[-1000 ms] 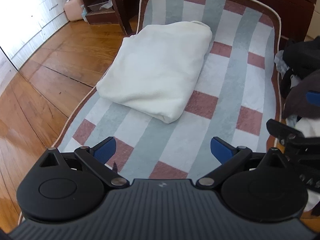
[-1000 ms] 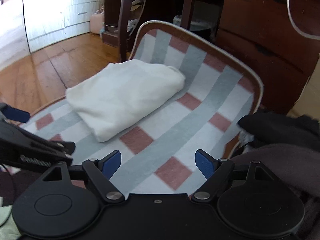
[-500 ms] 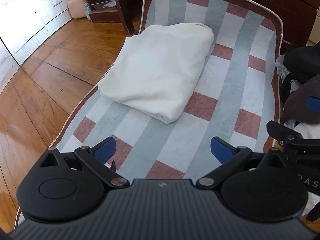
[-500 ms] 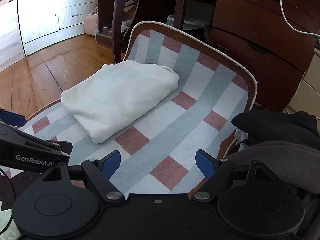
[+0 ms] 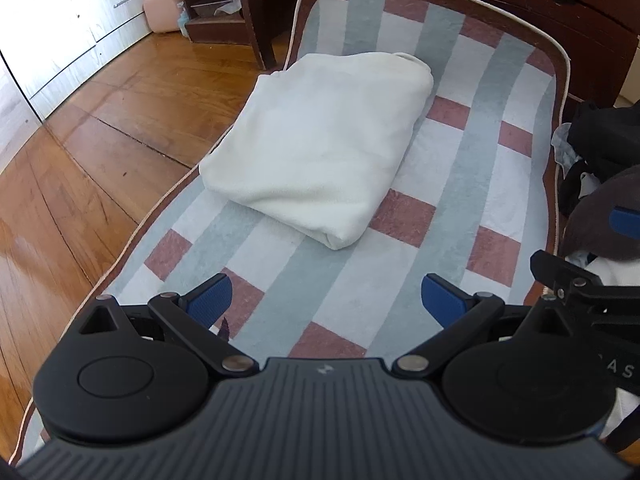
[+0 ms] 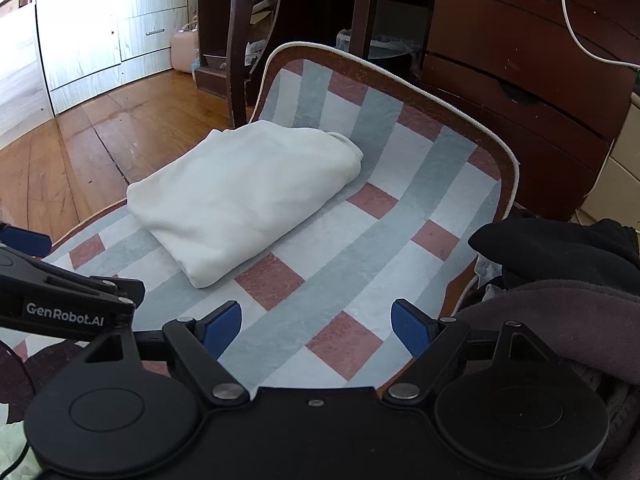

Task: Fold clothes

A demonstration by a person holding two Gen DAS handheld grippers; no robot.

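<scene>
You were between garments. The white garment lay folded into a thick, neat rectangle on the far left part of the checked rug, its near corner pointing toward you and its far end close to the rug's curved far border. It looked finished, so my reading is that this piece was done and the next step was to fetch another.

Your left gripper hung above the near end of the rug, tilted down toward it, its blue pads spread wide with only bare rug between them. Your right gripper sat just to the right of it at a similar downward tilt, jaws likewise wide apart and holding nothing. Neither touched the white garment; both were well short of it.

The unfolded pile lay off the right edge of the rug, dark and grey pieces heaped together, with something pale underneath in the left wrist view. The next move probably called for swinging your right gripper across to that heap, pinching a single layer rather than a bunch, and dragging it onto the open near right squares. You had room there, though a large item could crowd the folded one unless that was moved aside first.
</scene>
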